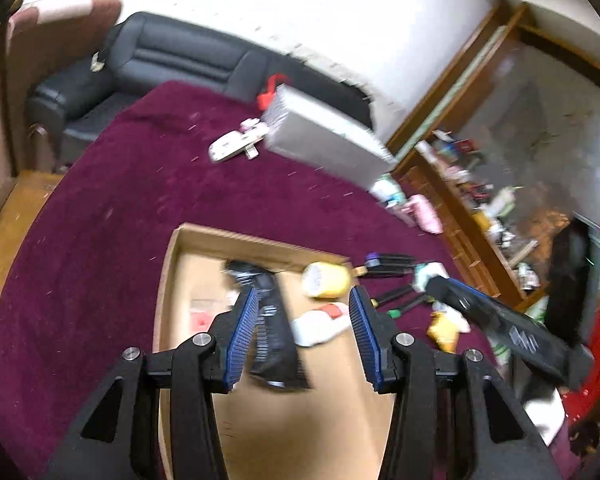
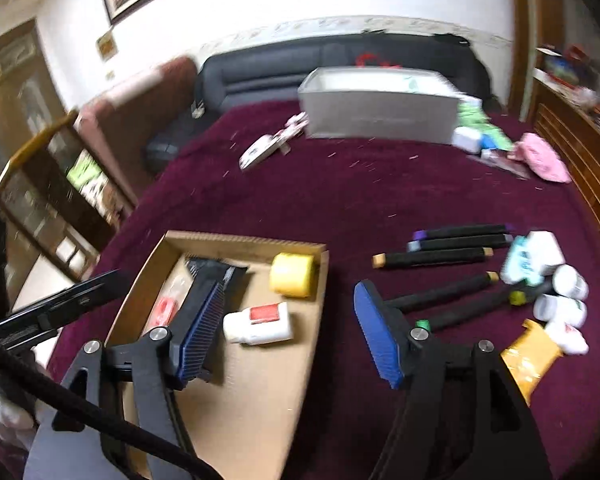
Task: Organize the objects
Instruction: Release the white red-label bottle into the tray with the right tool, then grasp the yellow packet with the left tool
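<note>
A shallow cardboard tray [image 1: 300,432] [image 2: 240,238] lies on the maroon cloth. Inside it are a black packet [image 1: 274,332] [image 2: 214,269], a yellow round tub [image 1: 326,280] [image 2: 293,275] and a white bottle with a red label [image 1: 320,326] [image 2: 260,323]. My left gripper [image 1: 304,300] hangs open above the tray; the black packet lies between its fingers, close to the left pad, with no pad pressing on it. My right gripper [image 2: 290,292] stands open over the tray's right rim, above the white bottle, with nothing in it.
Several black markers [image 2: 452,246] lie right of the tray, with small white bottles [image 2: 560,308] and a yellow packet [image 2: 532,360]. A grey box [image 2: 380,112] and a pink item [image 2: 540,156] sit farther back. A black sofa [image 2: 340,60] stands behind, a wooden cabinet [image 1: 460,208] alongside.
</note>
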`<state>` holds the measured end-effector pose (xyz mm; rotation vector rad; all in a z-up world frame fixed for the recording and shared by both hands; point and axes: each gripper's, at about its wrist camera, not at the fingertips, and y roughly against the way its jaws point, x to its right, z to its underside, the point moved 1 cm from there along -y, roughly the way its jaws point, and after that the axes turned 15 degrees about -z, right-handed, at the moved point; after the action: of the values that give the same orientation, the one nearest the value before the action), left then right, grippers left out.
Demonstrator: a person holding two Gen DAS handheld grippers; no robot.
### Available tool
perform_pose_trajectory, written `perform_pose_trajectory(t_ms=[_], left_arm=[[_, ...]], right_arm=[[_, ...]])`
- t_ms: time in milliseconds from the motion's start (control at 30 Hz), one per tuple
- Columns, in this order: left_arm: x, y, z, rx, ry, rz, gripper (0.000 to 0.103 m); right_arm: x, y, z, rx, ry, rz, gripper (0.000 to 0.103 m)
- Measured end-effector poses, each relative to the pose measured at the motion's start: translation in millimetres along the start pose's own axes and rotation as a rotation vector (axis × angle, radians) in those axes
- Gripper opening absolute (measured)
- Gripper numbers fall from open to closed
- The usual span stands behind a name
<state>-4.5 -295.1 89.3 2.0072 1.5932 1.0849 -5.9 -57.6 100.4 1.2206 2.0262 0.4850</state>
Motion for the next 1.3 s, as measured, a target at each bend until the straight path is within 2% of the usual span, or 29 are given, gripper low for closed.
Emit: perform_pose_trajectory(t_ms=[133, 233, 333, 467, 533, 667, 833, 967, 1100, 1233, 1300], left_arm=[[17, 19, 9, 0.021, -0.006, 0.076, 0.042], [31, 29, 20, 0.029, 0.001, 0.085, 0.042], [50, 42, 32, 0.033, 0.021, 0.097, 0.042], [85, 61, 50, 0.056, 0.003, 0.099, 0.051], [107, 66, 58, 0.056, -0.013, 0.096, 0.053], [159, 60, 72, 0.029, -0.066, 0.091, 0.056], [231, 17, 104, -0.026, -0.272, 0.010, 0.057], [270, -29, 122, -0.083, -0.415, -0.032, 0.057], [297, -76, 121, -0.045, -0.528, -0.091, 0.057], [321, -115, 115, 0.001, -0.656, -0.136, 0.057], [326, -130, 114, -0.007, -0.686, -0.140, 0.057]], right_arm=[[5, 14, -40, 0.013, -0.077, -0.046, 0.068], [3, 37, -66, 0.038, -0.077, -0.040, 0.068], [5, 73, -73, 0.056, -0.050, -0.056, 0.067], [37, 142, -61, 0.123, -0.017, -0.029, 0.069], [67, 173, -47, 0.139, -0.020, 0.023, 0.078], [136, 192, -8, 0.088, -0.074, 0.100, 0.080], [214, 182, 50, 0.090, -0.261, 0.034, 0.080], [262, 164, 79, 0.137, -0.353, 0.045, 0.080], [313, 150, 88, 0.242, -0.436, 0.135, 0.080], [347, 143, 80, 0.311, -0.505, 0.112, 0.080], [356, 141, 79, 0.332, -0.510, 0.111, 0.079]])
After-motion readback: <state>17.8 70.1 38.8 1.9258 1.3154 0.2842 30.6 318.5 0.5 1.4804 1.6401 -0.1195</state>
